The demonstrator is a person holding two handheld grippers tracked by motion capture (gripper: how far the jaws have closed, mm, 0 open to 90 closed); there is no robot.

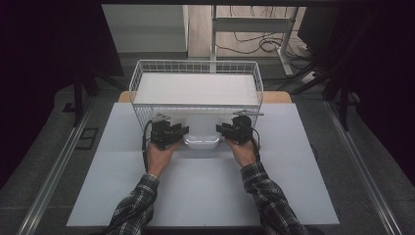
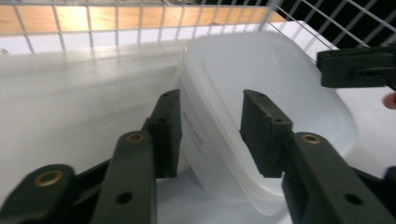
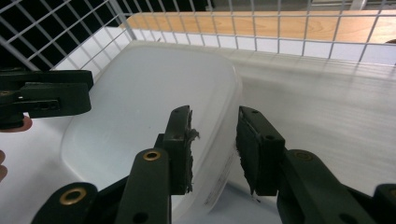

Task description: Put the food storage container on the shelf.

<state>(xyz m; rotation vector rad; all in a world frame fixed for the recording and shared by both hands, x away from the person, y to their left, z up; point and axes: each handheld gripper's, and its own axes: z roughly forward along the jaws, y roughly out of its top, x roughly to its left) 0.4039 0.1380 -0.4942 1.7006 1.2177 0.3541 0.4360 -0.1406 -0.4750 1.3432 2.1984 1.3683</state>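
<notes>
So there's a white plastic container [image 1: 201, 133] sitting mid-table, butted up against the near side of a wire basket [image 1: 195, 68] that's at 12 o'clock. Left gripper [image 1: 182, 131] is at its 9 o'clock edge, right gripper [image 1: 221, 129] at 3 o'clock. Both have their jaws parted, straddling the container's rim, not squeezing it yet.

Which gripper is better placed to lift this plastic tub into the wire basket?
Neither alone. The left gripper and the right gripper each straddle one end rim of the tub with open jaws, just in front of the basket. A two-handed lift looks likely.
</notes>
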